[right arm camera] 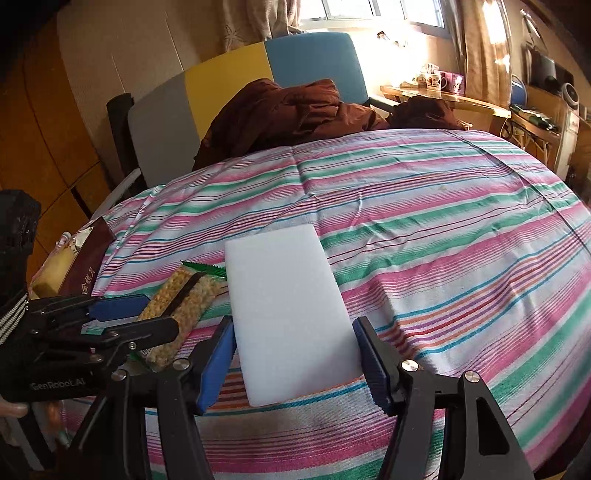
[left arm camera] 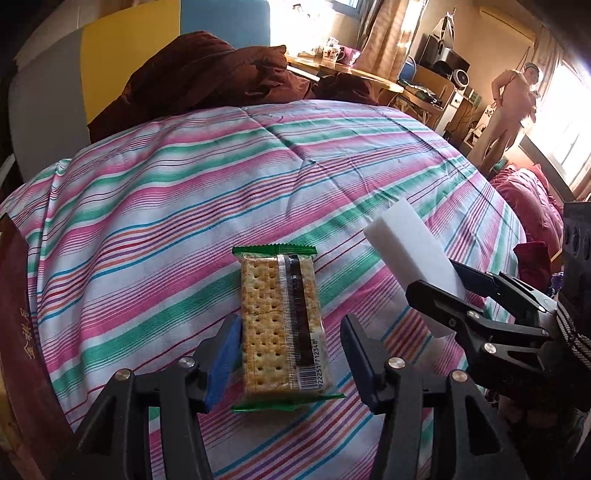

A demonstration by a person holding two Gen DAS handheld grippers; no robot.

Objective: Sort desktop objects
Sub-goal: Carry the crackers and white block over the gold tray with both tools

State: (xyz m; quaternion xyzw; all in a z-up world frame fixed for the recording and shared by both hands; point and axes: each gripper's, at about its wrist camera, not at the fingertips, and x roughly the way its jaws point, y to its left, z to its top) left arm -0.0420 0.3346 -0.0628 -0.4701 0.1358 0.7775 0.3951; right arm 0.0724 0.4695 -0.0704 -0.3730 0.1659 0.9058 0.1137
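Both unsorted: left gripper [left arm camera: 286,354] gapes around the green-edged clear-wrapped cracker packet [left arm camera: 280,325]; beside it, right gripper [right arm camera: 301,356] brackets the white rectangular foam block [right arm camera: 288,310], grip uncertain.

- Location type: lived-in home room, combined living and sleeping area.
- Work surface: table under a striped cloth [right arm camera: 424,206], pink, green and white.
- Far edge: chair [right arm camera: 229,92] with grey, yellow and blue back panels, brown garment [right arm camera: 288,110] draped over it.
- Background: curtained window [right arm camera: 373,14], wooden side table [right arm camera: 476,105] carrying mugs [right arm camera: 439,81], shelving, standing person [left arm camera: 509,107], red bedding [left arm camera: 524,199].
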